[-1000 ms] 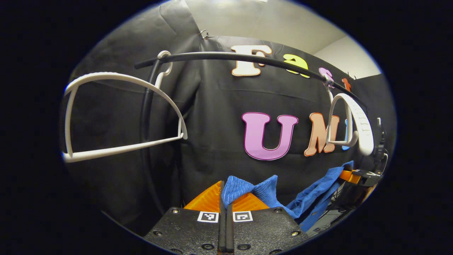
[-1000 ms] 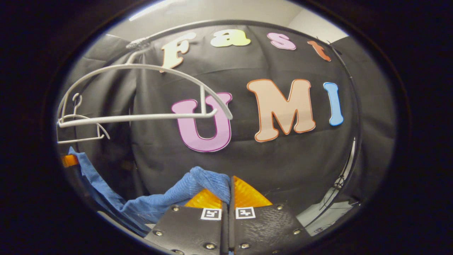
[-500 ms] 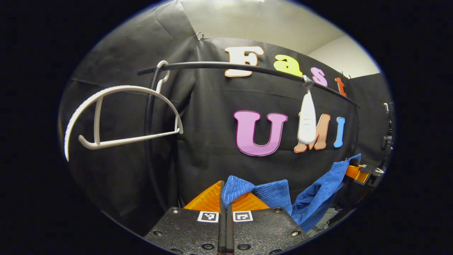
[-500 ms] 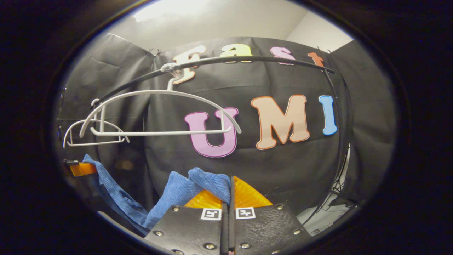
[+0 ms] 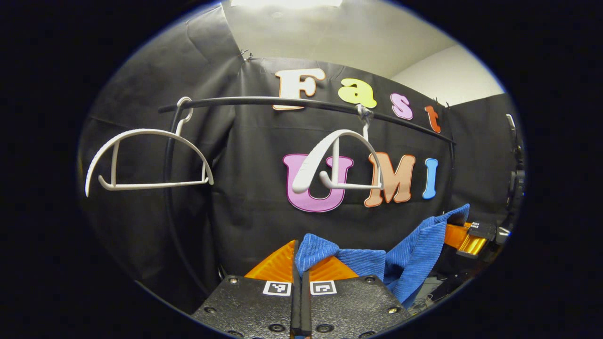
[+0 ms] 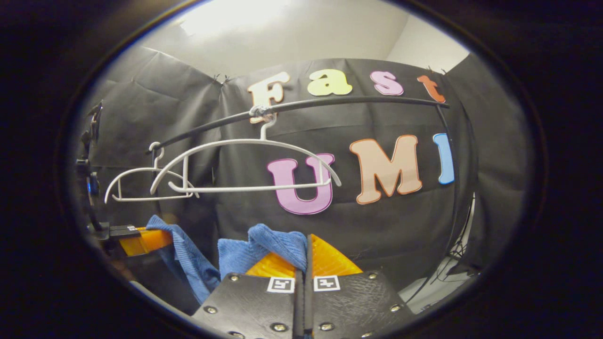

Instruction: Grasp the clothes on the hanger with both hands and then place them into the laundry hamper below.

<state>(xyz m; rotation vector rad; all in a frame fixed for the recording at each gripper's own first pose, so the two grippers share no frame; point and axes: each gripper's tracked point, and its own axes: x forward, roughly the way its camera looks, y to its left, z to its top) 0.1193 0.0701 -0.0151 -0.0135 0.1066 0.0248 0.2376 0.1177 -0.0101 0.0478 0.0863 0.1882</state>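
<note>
I note the blue garment (image 5: 414, 254) is a ribbed, matt knitted cloth, soft in its folds. The two hangers (image 5: 146, 160) (image 5: 339, 160) look like smooth white plastic with a slight sheen. The rail (image 5: 264, 100) reads as smooth black tubing, semi-gloss. The booth wall (image 6: 188, 113) is matt black cloth, creased.

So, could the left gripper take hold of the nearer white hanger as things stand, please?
Probably not: the left gripper is shut on the blue cloth, and the hanger hangs apart above it.
</note>
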